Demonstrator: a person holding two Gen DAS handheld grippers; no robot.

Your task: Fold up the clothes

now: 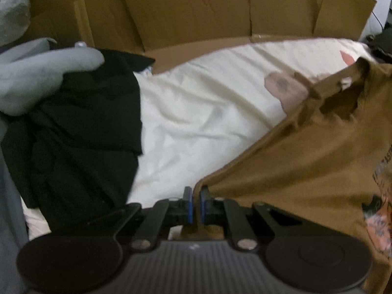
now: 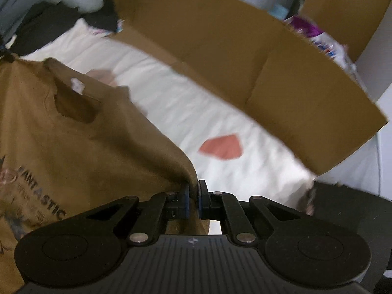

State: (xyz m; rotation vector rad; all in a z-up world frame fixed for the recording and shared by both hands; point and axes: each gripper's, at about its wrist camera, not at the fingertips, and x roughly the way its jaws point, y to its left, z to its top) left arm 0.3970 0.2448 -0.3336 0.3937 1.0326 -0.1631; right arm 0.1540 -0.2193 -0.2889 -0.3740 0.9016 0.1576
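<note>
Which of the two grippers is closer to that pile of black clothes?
Left. The left gripper sits right beside the black clothes; the right gripper holds the brown shirt's far corner, farther away.

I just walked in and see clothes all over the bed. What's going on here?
A person is folding laundry with a hand-held tool in each hand. The left tool and the right tool are each shut on an edge of a brown printed T-shirt, holding it stretched between them above the white bedsheet. A black garment lies heaped to the side, and a cardboard box stands behind.
</note>
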